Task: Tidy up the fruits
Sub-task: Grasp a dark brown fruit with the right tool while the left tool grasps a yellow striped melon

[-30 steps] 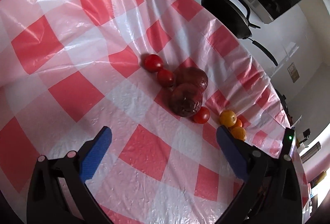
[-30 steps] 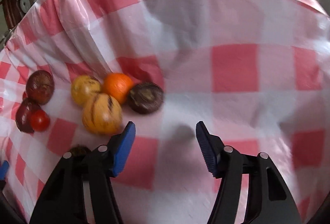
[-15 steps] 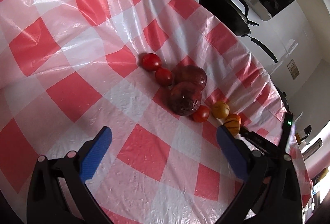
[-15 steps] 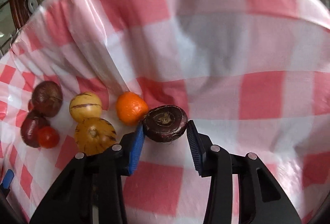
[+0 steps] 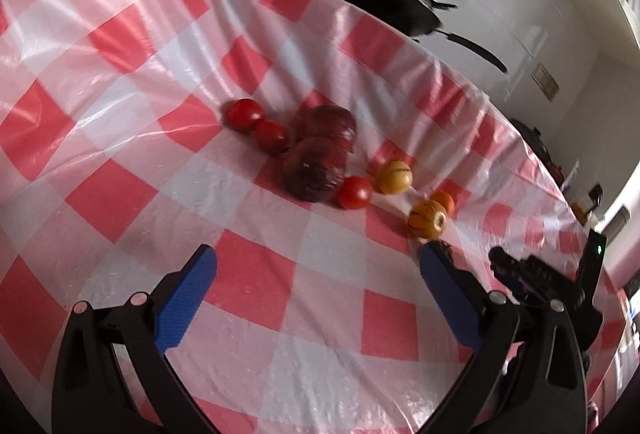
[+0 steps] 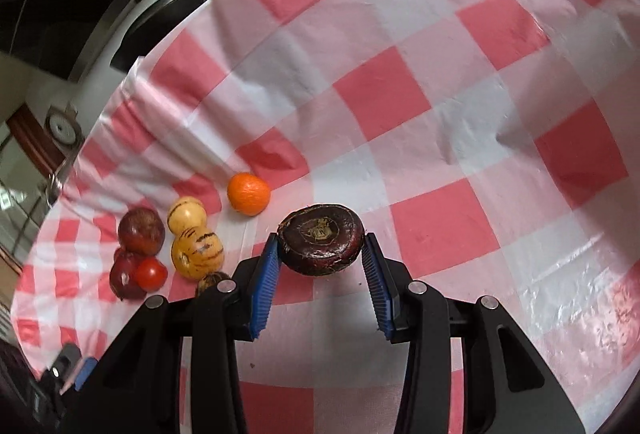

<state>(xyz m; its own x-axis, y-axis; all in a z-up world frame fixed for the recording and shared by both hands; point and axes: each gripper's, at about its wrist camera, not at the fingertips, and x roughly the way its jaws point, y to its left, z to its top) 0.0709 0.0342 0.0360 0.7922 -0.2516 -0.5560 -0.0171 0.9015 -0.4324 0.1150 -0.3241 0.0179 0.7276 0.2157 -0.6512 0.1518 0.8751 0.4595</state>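
My right gripper (image 6: pixel 320 242) is shut on a dark purple round fruit (image 6: pixel 321 238), blue pads pressing both its sides, with its shadow on the checked cloth below. To its left lie an orange (image 6: pixel 248 193), two yellow striped fruits (image 6: pixel 197 252), two dark red fruits (image 6: pixel 141 230) and a tomato (image 6: pixel 150 273). My left gripper (image 5: pixel 318 256) is open and holds nothing, short of the same group: three tomatoes (image 5: pixel 242 114), the dark red pair (image 5: pixel 314 174), the yellow fruits (image 5: pixel 395 176) and the orange (image 5: pixel 443 200).
A black pan (image 5: pixel 384 0) sits beyond the table's far edge on a white counter. The red and white plastic cloth (image 6: pixel 440 138) covers the table, with wrinkles near the edge. A small brown fruit (image 6: pixel 212 280) lies partly hidden behind my right gripper's left finger.
My right gripper closed around the dark purple fruit and carried it right, away from the orange. The left gripper drifted and rolled slightly, still open.
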